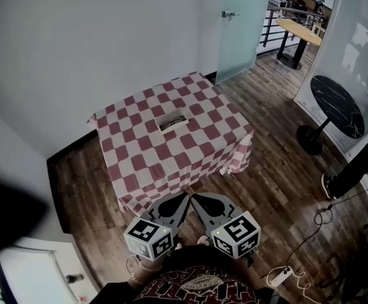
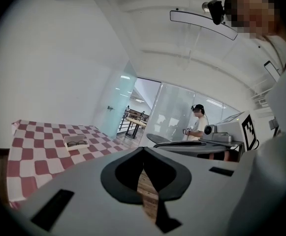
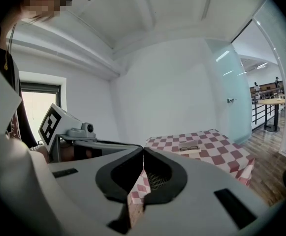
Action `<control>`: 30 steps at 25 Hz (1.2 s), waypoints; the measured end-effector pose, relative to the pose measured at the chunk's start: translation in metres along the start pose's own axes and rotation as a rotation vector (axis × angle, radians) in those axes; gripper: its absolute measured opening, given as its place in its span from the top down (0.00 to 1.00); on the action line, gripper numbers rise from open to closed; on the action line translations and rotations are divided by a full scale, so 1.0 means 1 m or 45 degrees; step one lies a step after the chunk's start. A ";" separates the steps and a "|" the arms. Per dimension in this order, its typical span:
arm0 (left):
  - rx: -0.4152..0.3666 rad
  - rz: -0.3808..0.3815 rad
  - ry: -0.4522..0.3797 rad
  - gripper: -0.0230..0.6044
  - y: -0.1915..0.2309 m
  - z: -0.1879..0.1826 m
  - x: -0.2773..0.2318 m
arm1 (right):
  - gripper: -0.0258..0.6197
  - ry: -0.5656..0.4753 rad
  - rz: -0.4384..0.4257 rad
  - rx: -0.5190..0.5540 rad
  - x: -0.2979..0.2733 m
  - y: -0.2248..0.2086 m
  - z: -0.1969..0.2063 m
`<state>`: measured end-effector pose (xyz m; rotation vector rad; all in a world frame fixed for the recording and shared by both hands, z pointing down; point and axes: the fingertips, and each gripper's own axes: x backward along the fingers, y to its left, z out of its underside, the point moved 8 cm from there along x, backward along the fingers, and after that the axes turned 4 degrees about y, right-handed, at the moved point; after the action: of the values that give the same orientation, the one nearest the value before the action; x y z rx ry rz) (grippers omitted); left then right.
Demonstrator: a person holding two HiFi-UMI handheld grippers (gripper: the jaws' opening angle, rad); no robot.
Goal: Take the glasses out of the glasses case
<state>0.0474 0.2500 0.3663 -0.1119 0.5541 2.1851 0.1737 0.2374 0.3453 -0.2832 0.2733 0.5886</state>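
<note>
The left grey plastic tongs (image 1: pixel 183 197) are hanging closed and empty, well short of the red-and-white checkered bench (image 1: pixel 139 163). The open white glasses case (image 1: pixel 182 125) is lying mid-bench, holding dark-framed glasses (image 1: pixel 171 121). The right grey tongs (image 1: pixel 195 199) are likewise closed and empty.

place: office-like lounge | cues: frosted glass door (image 1: pixel 241 24), round black table (image 1: pixel 337 106), wood floor (image 1: pixel 279 170)
</note>
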 end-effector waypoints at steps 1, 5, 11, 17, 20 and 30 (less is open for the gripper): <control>0.003 -0.012 -0.006 0.95 0.000 -0.001 -0.002 | 0.93 0.001 -0.010 0.007 0.000 -0.003 -0.001; 0.011 -0.052 -0.026 0.95 -0.005 -0.002 -0.012 | 0.93 0.009 -0.055 0.023 0.002 -0.014 -0.001; 0.007 -0.085 -0.036 0.95 -0.015 0.001 -0.027 | 0.93 0.009 -0.095 0.032 0.012 -0.033 0.003; -0.004 -0.128 -0.028 0.95 -0.025 0.003 -0.032 | 0.93 0.014 -0.124 0.018 0.021 -0.043 0.006; -0.006 -0.143 -0.024 0.95 -0.025 0.004 -0.031 | 0.93 0.005 -0.125 0.004 0.023 -0.046 0.008; -0.005 -0.099 0.003 0.95 -0.013 -0.002 -0.044 | 0.93 0.007 -0.092 -0.004 0.013 -0.058 0.004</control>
<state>0.0848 0.2238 0.3714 -0.1357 0.5386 2.1110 0.2185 0.1993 0.3549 -0.2966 0.2660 0.5172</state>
